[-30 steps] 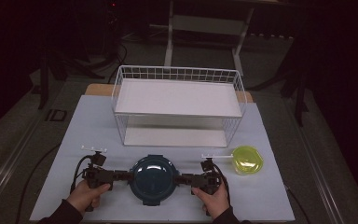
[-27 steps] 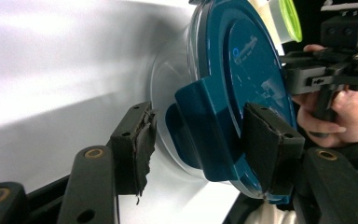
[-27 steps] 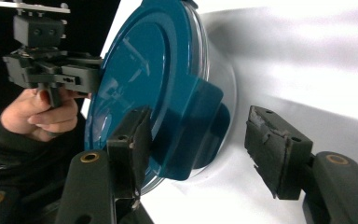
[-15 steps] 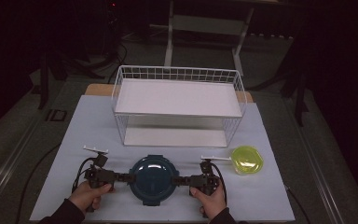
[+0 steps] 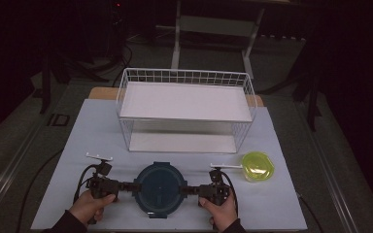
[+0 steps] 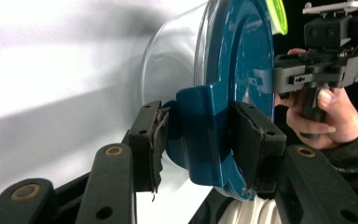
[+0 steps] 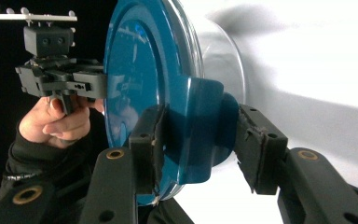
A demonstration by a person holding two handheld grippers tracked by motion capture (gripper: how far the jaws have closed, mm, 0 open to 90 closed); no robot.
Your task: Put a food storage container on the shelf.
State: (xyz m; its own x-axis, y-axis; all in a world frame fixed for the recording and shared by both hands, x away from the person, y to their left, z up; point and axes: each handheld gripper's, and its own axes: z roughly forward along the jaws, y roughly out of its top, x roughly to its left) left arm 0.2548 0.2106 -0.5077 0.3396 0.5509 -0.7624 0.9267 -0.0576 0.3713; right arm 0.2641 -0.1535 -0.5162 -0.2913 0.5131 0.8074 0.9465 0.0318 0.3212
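I count one round container with a blue lid point(image 5: 160, 188) on the counter point(image 5: 281, 204), and that lid carries two side clasps, one point(image 6: 200, 135) toward each of my hands. Two hand-held grippers are in play: the left hand-held gripper point(image 5: 121, 186) on one side of the container, the right hand-held gripper point(image 5: 189, 190) on the other. Beyond the container stands one white wire rack point(image 5: 184, 109) with two shelves. To the right of the container lies one yellow-green lid point(image 5: 257, 166). Two hands of mine are in view.

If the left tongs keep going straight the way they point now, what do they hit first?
The blue lid's side clip: it already sits between the left tongs, whose jaws have just been closing on it. Beyond it come the lid and its clear container.
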